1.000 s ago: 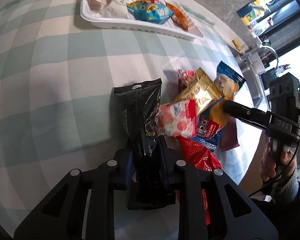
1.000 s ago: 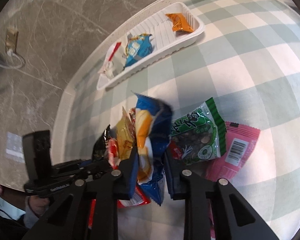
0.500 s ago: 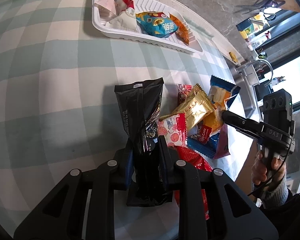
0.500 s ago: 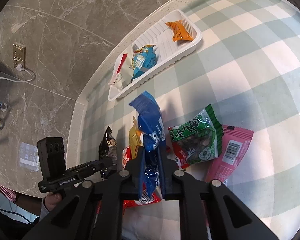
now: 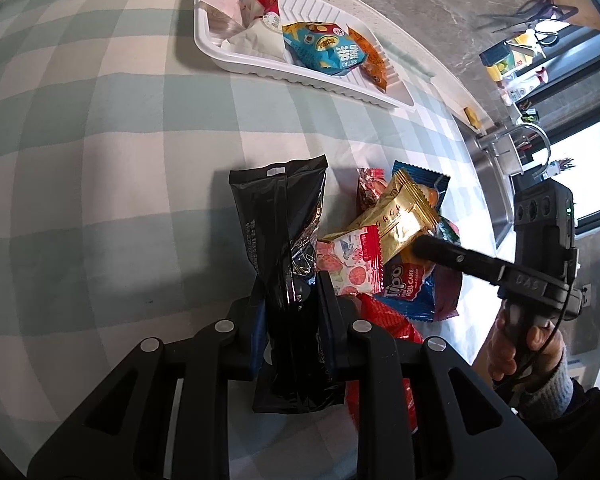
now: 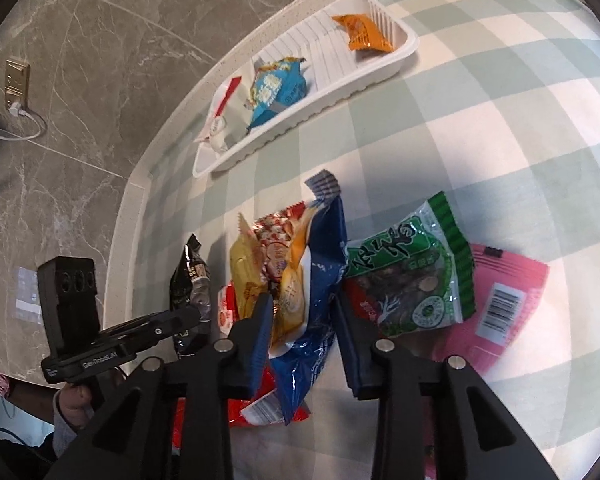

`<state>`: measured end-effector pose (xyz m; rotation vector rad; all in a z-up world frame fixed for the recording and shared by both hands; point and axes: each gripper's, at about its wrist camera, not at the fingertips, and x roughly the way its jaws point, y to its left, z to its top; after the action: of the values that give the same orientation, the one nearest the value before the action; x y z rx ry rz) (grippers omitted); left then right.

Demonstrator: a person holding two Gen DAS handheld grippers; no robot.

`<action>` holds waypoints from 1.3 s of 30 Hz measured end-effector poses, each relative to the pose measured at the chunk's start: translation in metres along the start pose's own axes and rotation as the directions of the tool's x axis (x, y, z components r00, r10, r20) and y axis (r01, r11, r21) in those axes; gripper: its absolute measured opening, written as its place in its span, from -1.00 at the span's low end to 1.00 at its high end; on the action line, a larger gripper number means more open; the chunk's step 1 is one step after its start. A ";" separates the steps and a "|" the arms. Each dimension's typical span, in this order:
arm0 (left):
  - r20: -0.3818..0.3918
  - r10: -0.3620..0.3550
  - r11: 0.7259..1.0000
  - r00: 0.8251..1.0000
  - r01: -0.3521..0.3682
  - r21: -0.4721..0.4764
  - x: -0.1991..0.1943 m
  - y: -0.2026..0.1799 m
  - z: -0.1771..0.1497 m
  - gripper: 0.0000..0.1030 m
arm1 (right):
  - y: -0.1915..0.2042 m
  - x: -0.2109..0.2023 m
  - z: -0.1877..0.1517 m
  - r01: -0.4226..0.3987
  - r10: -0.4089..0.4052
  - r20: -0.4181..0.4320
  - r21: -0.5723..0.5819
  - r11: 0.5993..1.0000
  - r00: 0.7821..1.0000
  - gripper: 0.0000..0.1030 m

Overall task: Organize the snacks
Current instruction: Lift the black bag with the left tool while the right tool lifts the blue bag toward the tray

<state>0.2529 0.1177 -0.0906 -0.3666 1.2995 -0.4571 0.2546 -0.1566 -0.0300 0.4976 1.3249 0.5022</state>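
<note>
Two handheld grippers work over one checked tablecloth. The left gripper, at the bottom centre of its own view, is clenched on one black snack packet, which stands up between the pads. The right gripper, at the bottom centre of its view, has jaws that are opening; one blue Tipo roll-cake packet sits between them, brushing the left pad and clear of the right one.

One white ridged tray lies toward the top of both views. It holds four packets: one pink, one white with red, one light blue and one orange.

The loose pile lies at the centre of the frames. Counted apart from the two packets between the jaws: one gold packet, one white packet printed with red rounds, one small red-patterned packet, one plain red packet, one green packet of dark seeds and one pink packet with a barcode at the right of the right wrist view. Several overlap, so more may be hidden.

The cloth is pale green and cream, covering a light table. Beyond it is grey veined marble with one brass wall socket and a white plug at upper left of the right view. At the right of the left view are one metal sink with a tap, a window and shelf clutter.
</note>
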 end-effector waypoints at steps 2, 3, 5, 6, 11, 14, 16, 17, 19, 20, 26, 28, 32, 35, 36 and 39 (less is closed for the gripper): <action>0.002 0.002 1.000 1.000 -0.002 -0.003 -0.001 0.000 0.000 -0.61 | 0.000 0.005 -0.001 0.008 -0.008 -0.013 -0.008 1.000 1.000 -0.40; 0.003 0.001 1.000 1.000 -0.001 -0.003 -0.002 0.000 -0.001 -0.61 | 0.000 0.005 -0.002 0.000 0.000 -0.015 -0.011 1.000 1.000 -0.41; 0.006 -0.003 1.000 1.000 0.003 -0.005 -0.004 0.000 0.000 -0.61 | 0.000 0.004 -0.003 -0.017 0.017 -0.012 -0.013 1.000 1.000 -0.46; 0.008 -0.005 1.000 1.000 0.005 -0.005 -0.005 0.000 0.000 -0.61 | 0.000 0.002 -0.003 -0.025 0.024 -0.007 -0.013 1.000 1.000 -0.46; 0.020 -0.019 1.000 1.000 0.019 -0.012 -0.010 0.001 0.003 -0.61 | -0.009 -0.014 0.000 -0.080 0.079 0.023 0.034 0.996 0.997 -0.47; 0.034 -0.023 1.000 0.999 0.024 -0.017 -0.015 0.001 0.007 -0.61 | -0.013 -0.025 0.004 -0.104 0.102 0.044 0.055 0.993 0.994 -0.47; 0.042 -0.030 0.999 0.999 0.031 -0.021 -0.020 0.002 0.011 -0.61 | -0.015 -0.031 0.007 -0.115 0.111 0.060 0.067 0.991 0.992 -0.47; 0.045 -0.034 0.999 0.998 0.035 -0.023 -0.022 0.002 0.012 -0.61 | -0.016 -0.034 0.008 -0.124 0.119 0.063 0.072 0.990 0.991 -0.47; 0.056 -0.049 0.998 0.997 0.050 -0.028 -0.027 0.003 0.018 -0.61 | -0.017 -0.039 0.014 -0.140 0.134 0.075 0.082 0.987 0.988 -0.47; 0.061 -0.056 0.998 0.997 0.058 -0.028 -0.031 0.003 0.022 -0.61 | -0.017 -0.042 0.016 -0.145 0.139 0.080 0.082 0.986 0.987 -0.47; 0.118 -0.067 0.998 0.991 0.069 -0.014 -0.044 0.003 0.053 -0.61 | -0.015 -0.052 0.036 -0.153 0.146 0.102 0.064 0.986 0.984 -0.47; 0.131 -0.069 0.998 0.989 0.070 -0.003 -0.049 0.003 0.063 -0.61 | -0.015 -0.054 0.045 -0.154 0.148 0.104 0.055 0.986 0.984 -0.47; 0.150 -0.087 0.996 0.985 0.085 0.017 -0.055 -0.002 0.091 -0.61 | -0.011 -0.056 0.064 -0.149 0.145 0.111 0.031 0.988 0.983 -0.47; 0.159 -0.097 0.995 0.983 0.093 0.030 -0.058 -0.005 0.113 -0.61 | -0.009 -0.057 0.081 -0.147 0.144 0.120 0.012 0.989 0.982 -0.47; 0.162 -0.094 0.995 0.982 0.089 0.036 -0.059 -0.007 0.120 -0.61 | -0.008 -0.057 0.087 -0.147 0.145 0.121 0.006 0.989 0.982 -0.47; 0.163 -0.090 0.995 0.982 0.083 0.051 -0.056 -0.012 0.141 -0.61 | -0.006 -0.058 0.105 -0.142 0.143 0.129 -0.011 0.990 0.981 -0.47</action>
<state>0.3772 0.1370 -0.0057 -0.4172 1.1141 -0.5171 0.3481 -0.2020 0.0299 0.6166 1.1698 0.5797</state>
